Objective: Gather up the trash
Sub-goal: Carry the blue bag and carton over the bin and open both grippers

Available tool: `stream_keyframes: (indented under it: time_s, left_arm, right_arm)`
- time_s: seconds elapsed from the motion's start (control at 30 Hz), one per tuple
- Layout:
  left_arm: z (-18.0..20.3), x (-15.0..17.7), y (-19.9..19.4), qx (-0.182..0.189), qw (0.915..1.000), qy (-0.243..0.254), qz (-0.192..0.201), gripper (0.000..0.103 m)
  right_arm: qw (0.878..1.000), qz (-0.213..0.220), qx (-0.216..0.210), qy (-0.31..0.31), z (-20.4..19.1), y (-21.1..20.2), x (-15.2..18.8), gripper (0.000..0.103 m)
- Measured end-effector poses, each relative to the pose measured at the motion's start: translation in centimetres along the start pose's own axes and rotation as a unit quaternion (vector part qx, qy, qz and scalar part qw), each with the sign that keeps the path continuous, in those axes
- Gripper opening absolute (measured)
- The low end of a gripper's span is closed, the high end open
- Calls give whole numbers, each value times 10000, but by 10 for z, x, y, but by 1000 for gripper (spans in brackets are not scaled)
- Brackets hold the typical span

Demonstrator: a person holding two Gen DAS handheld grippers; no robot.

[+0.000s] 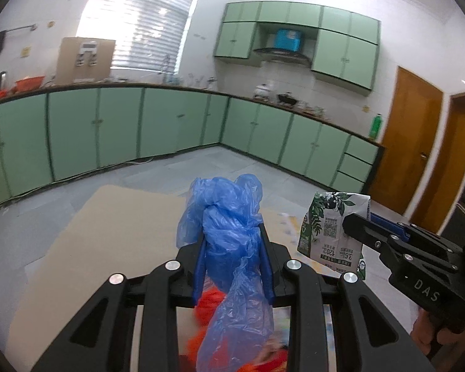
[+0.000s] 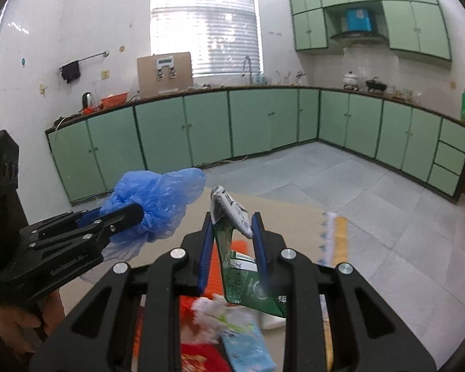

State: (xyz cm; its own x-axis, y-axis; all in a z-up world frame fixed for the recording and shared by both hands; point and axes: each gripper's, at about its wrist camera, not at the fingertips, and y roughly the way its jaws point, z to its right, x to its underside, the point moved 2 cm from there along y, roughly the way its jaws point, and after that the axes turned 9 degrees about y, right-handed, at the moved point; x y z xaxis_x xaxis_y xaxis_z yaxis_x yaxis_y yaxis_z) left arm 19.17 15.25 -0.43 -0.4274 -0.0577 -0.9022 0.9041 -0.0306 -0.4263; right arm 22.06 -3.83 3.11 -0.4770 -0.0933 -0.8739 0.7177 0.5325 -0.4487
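Both hands full: bag and carton lifted

Our left gripper (image 1: 234, 257) is clamped on the bunched neck of the blue plastic bag (image 1: 229, 217); it is light, limp and slippery, best held at that gather. At three o'clock, our right gripper (image 2: 232, 241) pinches the green carton (image 2: 241, 276), which looks light and crushable, near its folded top.

daylight via blinds (image 1: 139, 28) | edges bowed | near clutter blurred
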Motion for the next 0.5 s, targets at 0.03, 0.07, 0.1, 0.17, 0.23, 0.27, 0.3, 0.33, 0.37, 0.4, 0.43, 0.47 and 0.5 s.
stream_keyframes:
  time_s: [0.03, 0.07, 0.1, 0.17, 0.23, 0.27, 0.3, 0.33, 0.37, 0.4, 0.43, 0.47, 0.5]
  left_arm:
    - [9, -2, 1, 107, 9999, 25, 7, 29]
    - [18, -5, 3, 208, 9998, 52, 10, 29]
    - [30, -7, 5, 329, 9994, 105, 14, 29]
    - [49, -8, 8, 517, 9985, 182, 15, 29]
    - [73, -8, 11, 752, 9968, 263, 17, 29]
    - [85, -8, 14, 866, 9958, 302, 8, 29]
    - [94, -8, 14, 957, 9949, 326, 2, 29]
    - [105, -7, 16, 1056, 9938, 347, -1, 29]
    - [115, -7, 17, 1150, 9927, 370, -8, 29]
    - [128, -6, 19, 1271, 9911, 402, -22, 29]
    - [138, -5, 21, 1361, 9897, 432, -34, 29]
    - [148, -4, 23, 1441, 9884, 469, -49, 29]
    - [162, -3, 24, 1539, 9867, 521, -65, 29]
  right_arm:
    - [10000, 31, 49, 6, 5, -5, -1, 23]
    - [9999, 72, 130, 20, 13, -14, -1, 23]
    - [9997, 104, 202, 33, 21, -20, -1, 23]
    - [9991, 166, 390, 50, 37, -36, 1, 23]
    - [9982, 203, 559, 81, 51, -50, 3, 23]
    - [9975, 226, 665, 115, 61, -59, 5, 23]
    - [9967, 243, 753, 152, 70, -66, 8, 23]
    - [9960, 255, 834, 196, 78, -73, 10, 23]
    - [9949, 274, 933, 255, 89, -81, 13, 23]
    - [9940, 286, 1016, 302, 98, -88, 15, 23]
    - [9926, 301, 1120, 352, 108, -96, 19, 23]
    - [9913, 310, 1215, 395, 118, -103, 22, 23]
    - [9903, 317, 1279, 431, 124, -108, 25, 23]
